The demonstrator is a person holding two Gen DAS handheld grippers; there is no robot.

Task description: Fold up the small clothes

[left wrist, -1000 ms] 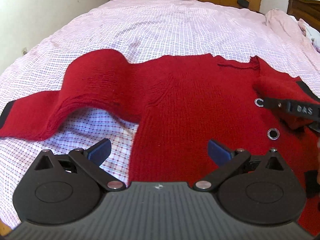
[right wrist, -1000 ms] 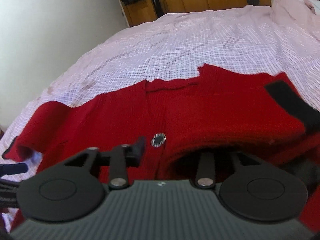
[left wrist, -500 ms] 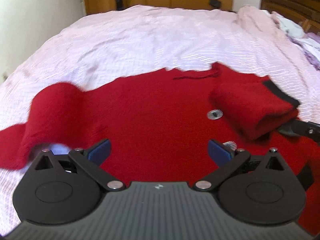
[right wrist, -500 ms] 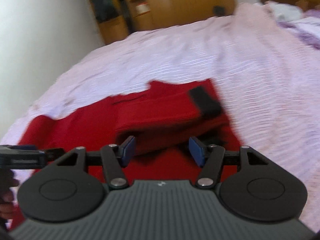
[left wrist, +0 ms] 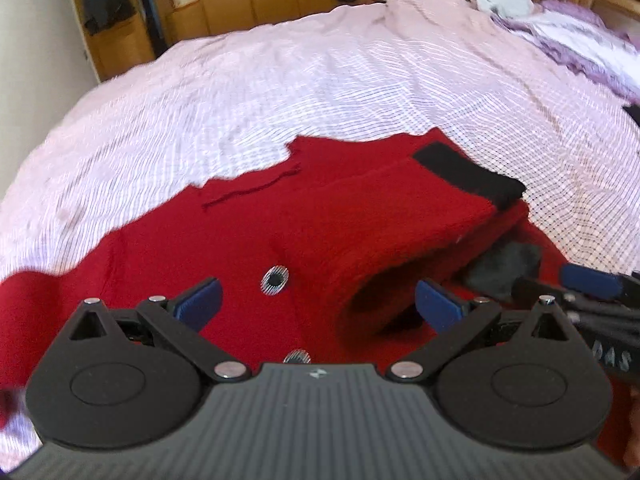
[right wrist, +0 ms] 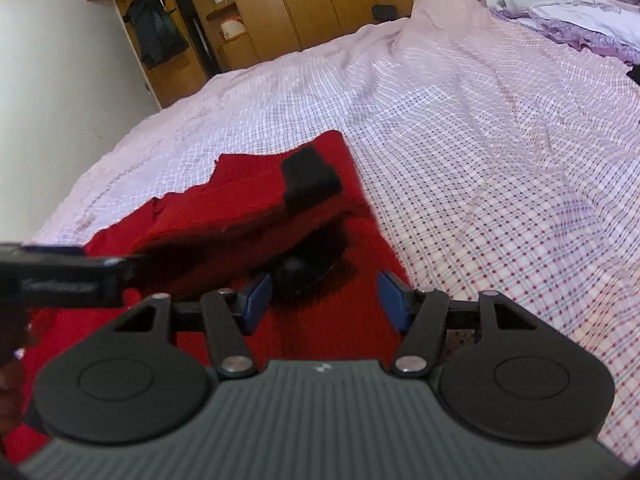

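A red knitted cardigan lies spread on the pink checked bed sheet. One sleeve is folded across its body, with the black cuff near the far edge. My left gripper hovers open just above the button row, with nothing between its pads. My right gripper is open over the cardigan's right edge, short of the folded sleeve and its cuff, and grips nothing. Each gripper's fingers show in the other's view, at the edge.
Wooden wardrobes stand beyond the far end of the bed. Purple and white bedding is piled at the far right. Bare sheet stretches right of the cardigan. A dark item peeks in at the right edge.
The right gripper let go of the sleeve and drew back; the sleeve now rests folded on the body. The left gripper swept right across the cardigan, away from the other sleeve.
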